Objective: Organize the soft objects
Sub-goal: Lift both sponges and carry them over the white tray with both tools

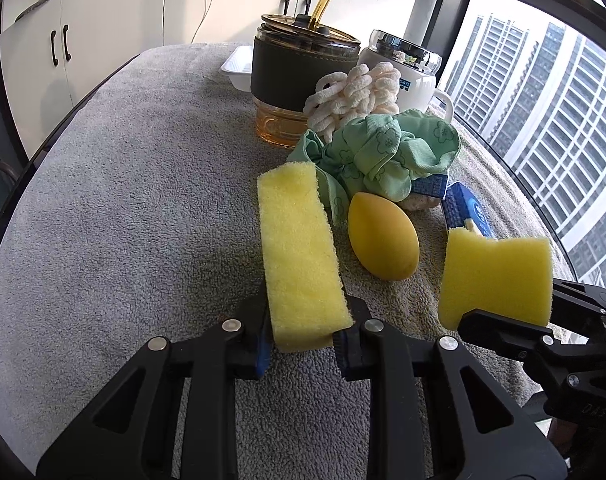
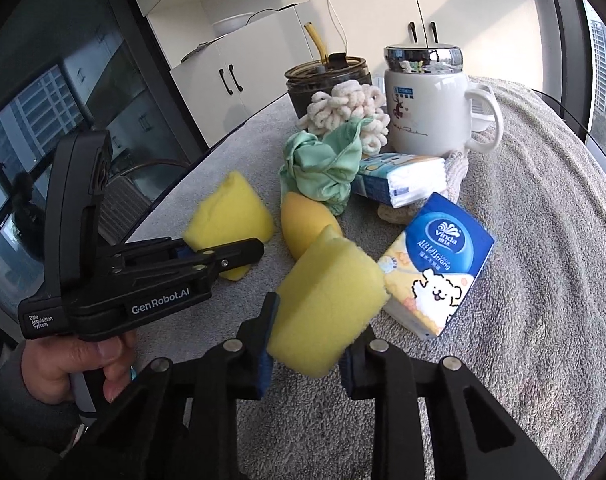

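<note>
My left gripper [image 1: 305, 346] is shut on a long yellow sponge [image 1: 299, 256], held upright above the grey towel; the same sponge shows in the right wrist view [image 2: 231, 216]. My right gripper [image 2: 307, 354] is shut on a second yellow sponge [image 2: 327, 300], which also shows at the right of the left wrist view [image 1: 497, 280]. A yellow egg-shaped puff [image 1: 381, 238] lies between them. Behind it lie a crumpled green cloth [image 1: 383, 156] and a cream looped scrunchie [image 1: 355, 96].
A dark-sleeved amber tumbler [image 1: 303, 68] with a straw and a white lidded mug [image 2: 427, 116] stand at the back. Two blue tissue packs [image 2: 435, 264] [image 2: 399, 178] lie on the grey towel [image 1: 123, 200]. A white tray [image 1: 235, 68] sits behind the tumbler. Windows at the table's edge.
</note>
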`<action>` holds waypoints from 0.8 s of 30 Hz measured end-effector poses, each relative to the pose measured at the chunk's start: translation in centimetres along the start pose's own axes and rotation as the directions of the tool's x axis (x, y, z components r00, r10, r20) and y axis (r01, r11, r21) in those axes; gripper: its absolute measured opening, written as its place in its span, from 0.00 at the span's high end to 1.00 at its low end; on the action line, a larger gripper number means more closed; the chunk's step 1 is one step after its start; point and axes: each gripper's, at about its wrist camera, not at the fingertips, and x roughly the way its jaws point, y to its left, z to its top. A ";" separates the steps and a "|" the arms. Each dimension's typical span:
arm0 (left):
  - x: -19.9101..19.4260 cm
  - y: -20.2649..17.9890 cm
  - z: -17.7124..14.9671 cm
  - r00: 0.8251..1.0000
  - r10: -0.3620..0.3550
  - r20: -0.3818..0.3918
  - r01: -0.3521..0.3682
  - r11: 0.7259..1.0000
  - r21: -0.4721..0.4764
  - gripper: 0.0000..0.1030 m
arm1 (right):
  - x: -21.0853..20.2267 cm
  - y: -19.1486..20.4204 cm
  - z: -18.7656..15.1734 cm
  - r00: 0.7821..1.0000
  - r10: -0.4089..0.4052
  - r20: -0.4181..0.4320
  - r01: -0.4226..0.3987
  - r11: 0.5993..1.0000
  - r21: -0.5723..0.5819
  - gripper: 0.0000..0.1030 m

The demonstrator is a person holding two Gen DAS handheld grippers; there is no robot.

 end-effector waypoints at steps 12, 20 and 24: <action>-2.0 0.5 0.5 0.999 0.029 0.018 -0.029 0.999 0.019 0.79 | -4.0 -0.2 -0.2 0.998 -0.063 -0.005 0.062 0.996 -0.058 0.73; -1.2 3.3 2.5 0.997 0.075 0.007 -0.075 0.997 0.018 0.79 | -5.2 -4.4 1.2 0.982 -0.186 0.013 0.186 0.982 -0.039 0.73; -0.8 5.6 5.4 0.995 0.091 0.026 -0.092 0.996 0.008 0.79 | -5.1 -7.4 4.2 0.969 -0.246 0.030 0.247 0.968 -0.042 0.73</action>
